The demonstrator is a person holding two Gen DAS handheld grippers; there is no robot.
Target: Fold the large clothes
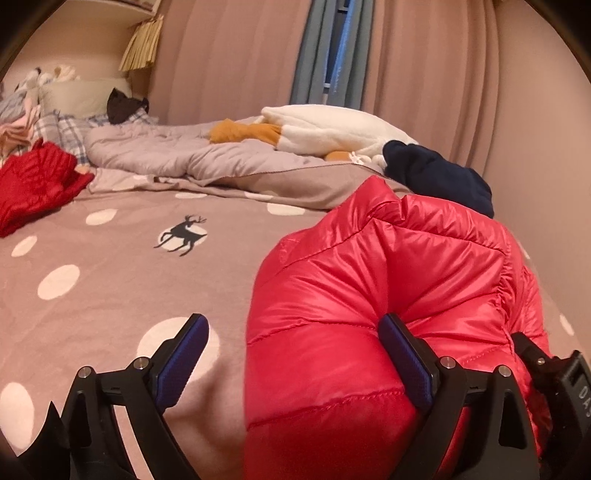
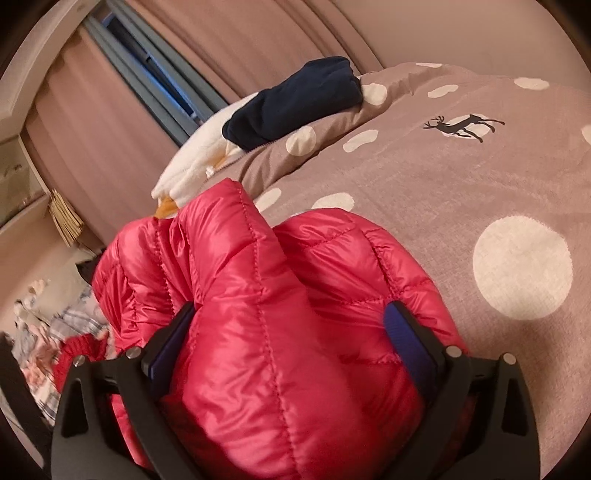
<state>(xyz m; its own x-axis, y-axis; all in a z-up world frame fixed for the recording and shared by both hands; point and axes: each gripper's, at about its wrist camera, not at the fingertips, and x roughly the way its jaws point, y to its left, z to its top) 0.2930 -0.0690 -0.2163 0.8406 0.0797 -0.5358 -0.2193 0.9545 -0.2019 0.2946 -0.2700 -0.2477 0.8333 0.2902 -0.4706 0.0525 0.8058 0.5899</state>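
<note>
From the left wrist we see our left gripper with its jaws spread wide. The red puffer jacket bulges between them on the right side: the right pad presses into the fabric, while the left pad stands clear of it over the bedspread, so nothing is pinched. The jacket lies bunched on the bed's near right part. Beyond it sit a dark navy garment, a white plush toy with orange parts, and a rumpled grey quilt. A second red garment lies at the far left, near plaid pillows. A deer print marks the dotted spread.

From the right wrist, our right gripper straddles a thick fold of the same red puffer jacket. Both blue pads sink into the padding on either side, so it has hold of the jacket with its jaws far apart. The navy garment rests on the raised edge of the bedspread behind, with pink curtains beyond.
</note>
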